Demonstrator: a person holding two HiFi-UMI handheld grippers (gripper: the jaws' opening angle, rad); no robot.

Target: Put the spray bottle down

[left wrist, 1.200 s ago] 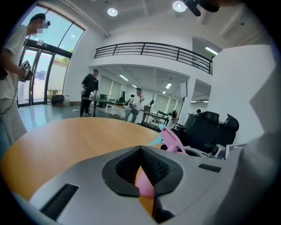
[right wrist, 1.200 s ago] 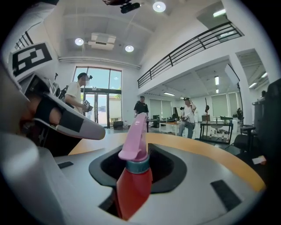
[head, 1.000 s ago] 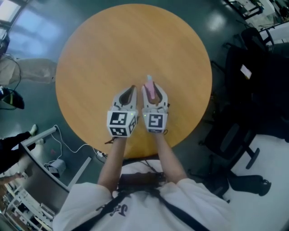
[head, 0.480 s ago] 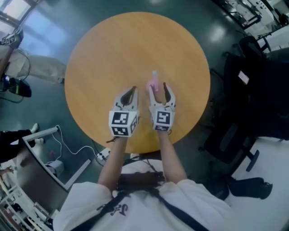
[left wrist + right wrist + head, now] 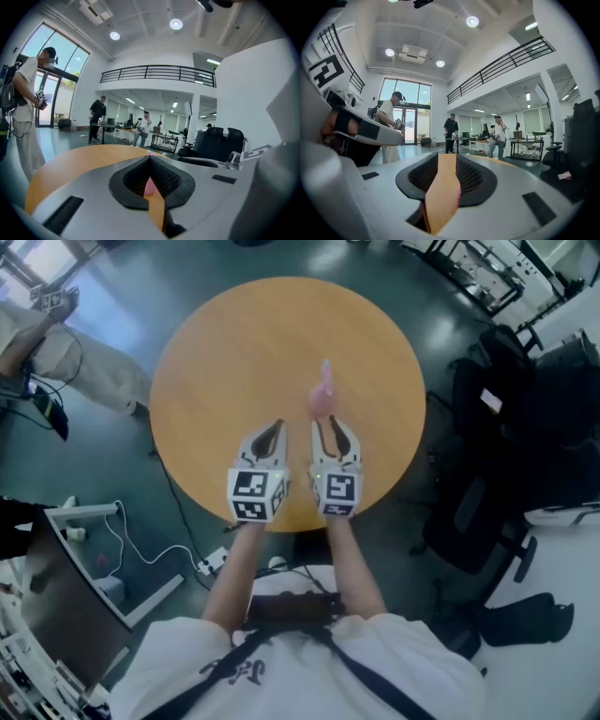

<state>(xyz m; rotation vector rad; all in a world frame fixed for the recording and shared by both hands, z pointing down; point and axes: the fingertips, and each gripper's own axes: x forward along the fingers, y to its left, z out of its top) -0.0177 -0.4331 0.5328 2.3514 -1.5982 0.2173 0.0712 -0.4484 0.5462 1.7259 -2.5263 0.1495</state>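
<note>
A pink spray bottle (image 5: pixel 323 393) stands upright near the middle of the round wooden table (image 5: pixel 216 352). My right gripper (image 5: pixel 332 421) hovers just short of it, toward the near edge. Its jaws are apart and closing, with nothing between them. In the right gripper view only a pink sliver of the bottle (image 5: pixel 459 194) shows through the right gripper (image 5: pixel 447 157). My left gripper (image 5: pixel 277 425) hangs beside it, fingertips together and holding nothing. Through the left gripper (image 5: pixel 150 159), the bottle (image 5: pixel 150 186) shows ahead on the table.
Black office chairs (image 5: pixel 506 427) crowd the table's right side. A person (image 5: pixel 56 362) stands on the dark floor at the left. A metal frame with cables (image 5: pixel 94 549) sits at lower left. Other people (image 5: pixel 451 132) stand far off in the hall.
The right gripper let go of the pink bottle, opened wide, then narrowed. Both grippers drew back toward the near table edge and rose. The bottle stays standing on the table.
</note>
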